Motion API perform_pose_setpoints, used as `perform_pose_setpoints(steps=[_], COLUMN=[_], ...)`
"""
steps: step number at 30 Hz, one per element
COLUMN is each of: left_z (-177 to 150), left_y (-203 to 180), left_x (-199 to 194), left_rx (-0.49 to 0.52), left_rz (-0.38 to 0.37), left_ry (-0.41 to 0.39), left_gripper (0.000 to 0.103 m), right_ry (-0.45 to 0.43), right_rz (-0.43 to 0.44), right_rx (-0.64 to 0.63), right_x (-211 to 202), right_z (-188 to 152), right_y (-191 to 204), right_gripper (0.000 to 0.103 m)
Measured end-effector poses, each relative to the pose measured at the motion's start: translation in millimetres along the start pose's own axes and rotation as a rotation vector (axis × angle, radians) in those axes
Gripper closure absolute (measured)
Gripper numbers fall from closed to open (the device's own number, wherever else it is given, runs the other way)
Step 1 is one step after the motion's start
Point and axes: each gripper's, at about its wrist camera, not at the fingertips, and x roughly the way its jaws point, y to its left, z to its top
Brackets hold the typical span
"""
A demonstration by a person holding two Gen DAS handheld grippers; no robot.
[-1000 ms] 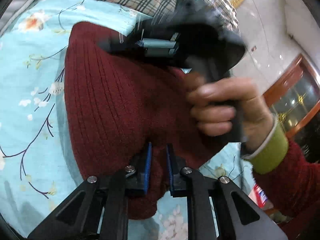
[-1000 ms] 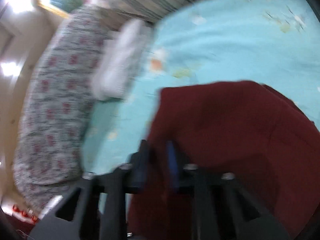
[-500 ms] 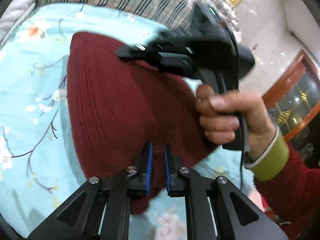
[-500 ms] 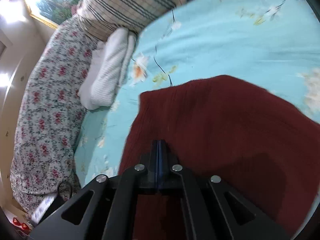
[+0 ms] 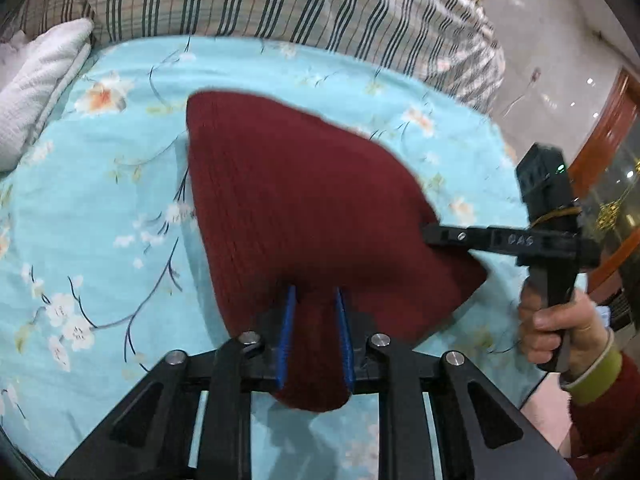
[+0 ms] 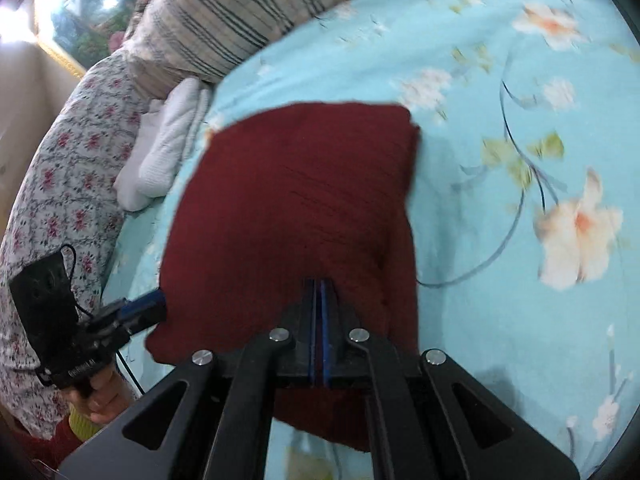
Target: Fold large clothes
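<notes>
Dark red ribbed knit sweater (image 5: pixel 304 208), partly folded, on bed with light blue floral sheet (image 5: pixel 100 208); near edge lifted off sheet at both near corners. Far part resting flat.

Left hand-held gripper (image 5: pixel 314 336): jaws partly apart, bunched knit filling the gap between blue pads, appears gripped. Right hand-held gripper (image 6: pixel 319 312): jaws nearly closed, thin fold of sweater edge pinched between pads.

Handling, judged: soft, limp, moderately heavy knit; sags between the two holds, stretches under pull. High friction, unlikely to slip; not fragile, though ribs could snag on pad edges. Best hold: at corners or along doubled hem, several layers thick, well spread apart to keep edge straight.

Striped pillow (image 5: pixel 280 4) and white folded cloth (image 5: pixel 36 84) at head of bed, well apart from sweater.
</notes>
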Motion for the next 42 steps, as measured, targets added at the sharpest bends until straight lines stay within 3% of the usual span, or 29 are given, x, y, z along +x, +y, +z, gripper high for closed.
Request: perform_pose_setpoints(steps=[8, 13, 16, 19, 21, 25, 37, 39, 42], left_z=[-6.8, -10.3, -17.7, -20.0, -20.1, -26.6, -21.6, -20.3, -16.6], left_y=[-3.1, -21.4, -27.9, -14.2, -8.4, -16.3, -11.4, -12.2, -12.0], left_x=[-6.2, -31.5, -5.5, 9.3, 12.3, 11.4, -9.5, -20.8, -44.0], left_rx=[-0.012, 0.038, 0.090, 0.036, 0.018, 0.051, -0.092, -0.103, -0.105], left_rz=[0.023, -0.116, -0.041, -0.079, -0.101, -0.071, -0.062, -0.055, -0.009], left_ry=[-0.025, -0.066, 0.020, 0.040, 0.043, 0.033, 0.043, 0.023, -0.035], left_gripper=[0.087, 0.087, 0.087, 0.092, 0.093, 0.094, 0.094, 0.093, 0.066], right_ry=[-0.027, -0.062, -0.034, 0.020, 0.020, 0.012, -0.011, -0.017, -0.055], right_rz=[0.013, 0.061, 0.052, -0.063, -0.050, -0.022, -0.032, -0.032, -0.032], right_rx=[0.018, -0.069, -0.095, -0.061, -0.015, 0.028, -0.017, -0.022, -0.021], right_x=[-1.9, -29.3, -27.1, -8.4, -4.7, -4.9, -25.2, -29.5, -39.9], right_z=[-4.9, -10.9, -16.7, -22.8, -25.7, -28.0, -32.8, -33.9, -32.3], right_y=[-2.4, 28.1, 34.5, 17.6, 2.7, -9.8, 11.4, 14.0, 17.3], right_gripper=[0.103, 0.100, 0.100, 0.101, 0.103, 0.103, 0.101, 0.101, 0.100])
